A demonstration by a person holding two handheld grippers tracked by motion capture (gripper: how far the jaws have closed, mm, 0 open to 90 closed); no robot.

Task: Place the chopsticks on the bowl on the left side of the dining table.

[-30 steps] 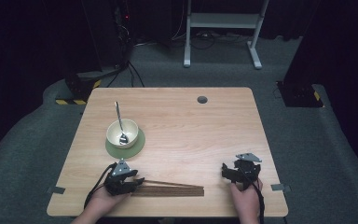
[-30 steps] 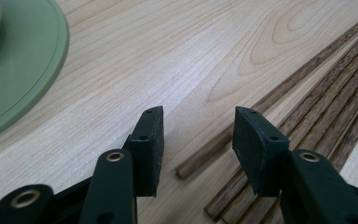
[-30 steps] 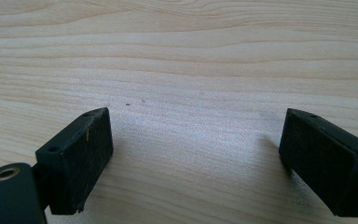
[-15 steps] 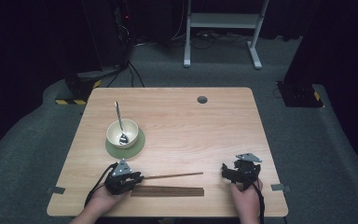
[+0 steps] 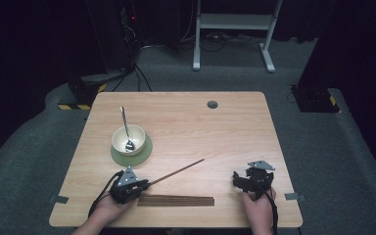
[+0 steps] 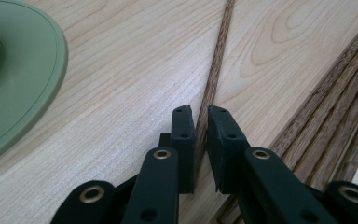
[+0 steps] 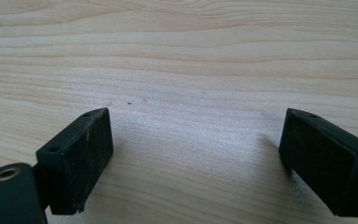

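Observation:
My left gripper (image 5: 146,185) (image 6: 202,133) is near the table's front left, shut on one dark wooden chopstick (image 5: 176,172) (image 6: 219,56). Its jaws have just been closing on that stick. The chopstick slants away to the right, and its far tip points toward the middle of the table. The remaining chopsticks (image 5: 176,200) (image 6: 335,102) lie side by side in a row along the front edge, just right of the gripper. My right gripper (image 5: 242,180) (image 7: 196,154) rests at the front right, open, with bare wood between its pads.
A cream bowl (image 5: 132,136) with a metal spoon (image 5: 125,125) stands on a green saucer (image 5: 146,152) (image 6: 23,79), just behind the left gripper. A cable hole (image 5: 212,104) is at the back of the wooden table (image 5: 225,132).
One chopstick has left the row, and its far end has swung away from the front edge toward the table's middle. The left jaws have narrowed onto it. The right hand is unchanged.

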